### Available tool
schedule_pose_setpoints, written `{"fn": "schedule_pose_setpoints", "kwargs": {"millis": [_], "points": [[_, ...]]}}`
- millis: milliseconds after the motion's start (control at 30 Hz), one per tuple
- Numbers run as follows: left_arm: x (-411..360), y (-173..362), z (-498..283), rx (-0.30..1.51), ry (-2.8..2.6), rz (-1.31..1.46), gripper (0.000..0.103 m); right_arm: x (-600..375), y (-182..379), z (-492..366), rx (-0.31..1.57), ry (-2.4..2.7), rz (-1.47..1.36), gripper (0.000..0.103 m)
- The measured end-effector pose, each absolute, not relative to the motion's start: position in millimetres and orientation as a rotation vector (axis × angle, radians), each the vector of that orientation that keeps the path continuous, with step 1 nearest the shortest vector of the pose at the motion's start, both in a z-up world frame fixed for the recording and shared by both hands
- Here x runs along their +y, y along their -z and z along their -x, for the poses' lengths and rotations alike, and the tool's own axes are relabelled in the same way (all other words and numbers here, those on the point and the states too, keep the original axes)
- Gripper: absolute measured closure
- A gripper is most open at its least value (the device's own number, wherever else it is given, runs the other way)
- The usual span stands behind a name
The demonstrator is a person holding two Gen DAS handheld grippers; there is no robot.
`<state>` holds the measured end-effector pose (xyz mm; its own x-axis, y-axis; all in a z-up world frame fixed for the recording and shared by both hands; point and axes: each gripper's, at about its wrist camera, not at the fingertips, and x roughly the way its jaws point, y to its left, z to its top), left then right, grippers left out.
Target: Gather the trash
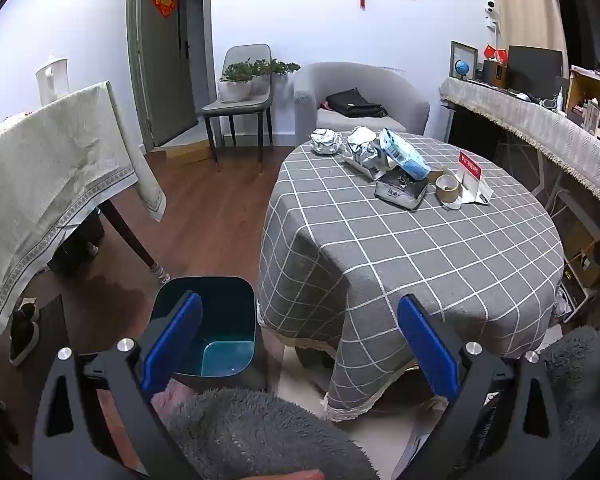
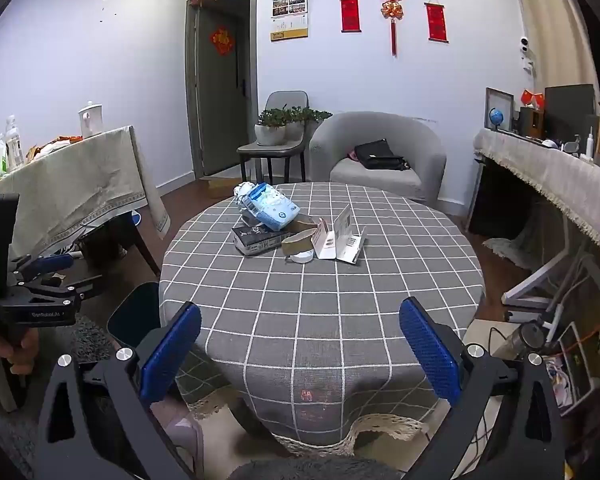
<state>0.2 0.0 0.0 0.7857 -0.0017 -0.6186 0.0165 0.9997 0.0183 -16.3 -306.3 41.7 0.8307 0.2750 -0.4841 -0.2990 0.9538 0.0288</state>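
From my left wrist view, the left hand-held gripper [image 1: 300,344] stands spread as wide as it goes with nothing between its two blue pads, hanging over the near edge of the round desk [image 1: 440,264] in its grey checked cloth. I count two crumpled foil balls [image 1: 326,141] at the far side, one blue-and-white plastic packet [image 1: 405,159] lying on one dark flat box [image 1: 401,191], one roll of brown tape [image 1: 447,187] and one folded card with a red label [image 1: 471,178]; its writing is too small for me to read. One dark blue bin [image 1: 216,328] stands on the floor just beside the desk, partly behind my left pad, and a fuzzy grey sleeve [image 1: 260,436] covers the bottom of the picture. From my right wrist view, the right hand-held gripper [image 2: 300,346] is equally wide open and empty, aimed across the desk [image 2: 320,320]. Here the packet [image 2: 274,208] hides the foil almost wholly, and only a corner of the bin [image 2: 134,314] shows. The left tool appears at the left edge, held by a hand [image 2: 8,350], its body lettering blurred.
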Motion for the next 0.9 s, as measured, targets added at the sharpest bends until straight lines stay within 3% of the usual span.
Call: {"fn": "schedule_pose_setpoints", "kwargs": {"millis": [900], "points": [[-0.1, -0.5, 1.2, 0.659, 0.009, -0.027, 0.003, -306.3, -42.3, 15.2, 0.505, -0.304, 0.048, 0.003]]}}
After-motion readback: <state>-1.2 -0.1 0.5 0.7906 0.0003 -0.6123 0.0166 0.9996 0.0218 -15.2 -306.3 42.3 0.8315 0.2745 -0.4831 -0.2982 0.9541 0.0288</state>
